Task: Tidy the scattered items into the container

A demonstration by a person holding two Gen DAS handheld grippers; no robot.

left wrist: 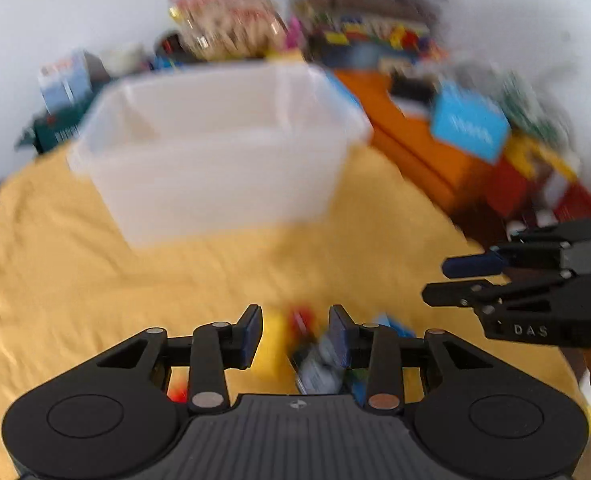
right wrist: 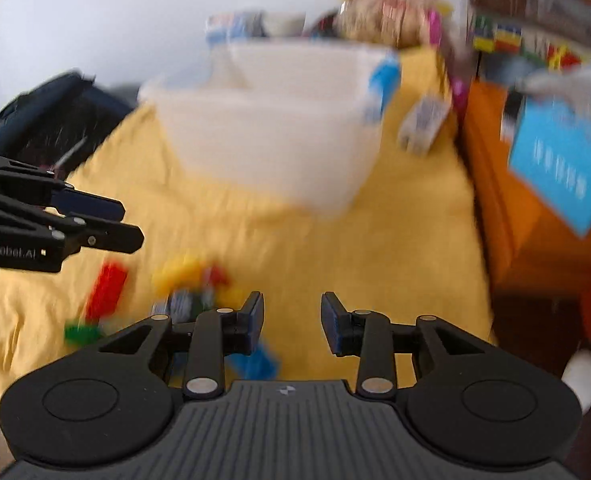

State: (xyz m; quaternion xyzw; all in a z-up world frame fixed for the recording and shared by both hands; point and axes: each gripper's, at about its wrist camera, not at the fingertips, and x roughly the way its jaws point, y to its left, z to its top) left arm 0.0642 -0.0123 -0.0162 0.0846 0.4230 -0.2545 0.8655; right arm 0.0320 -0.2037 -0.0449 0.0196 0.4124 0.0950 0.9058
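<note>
On the yellow cloth point(right wrist: 395, 248) before the container point(right wrist: 279, 120), light, rigid, smooth toy bricks point(right wrist: 191, 280) suit a pinch across flat sides; both left tongs point(left wrist: 295, 334) and right tongs point(right wrist: 291, 320) gape empty.

Translucent white bin point(left wrist: 215, 152) on plain yellow cloth point(left wrist: 55, 280); near it red, yellow, green, blue bricks point(right wrist: 191, 276); right of it, orange furniture point(right wrist: 507, 200)

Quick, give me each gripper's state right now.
Left gripper: open, nothing gripped; blurred toy pieces lie beneath its jaws.
Right gripper: open, empty, only yellow cloth between its jaws.
</note>
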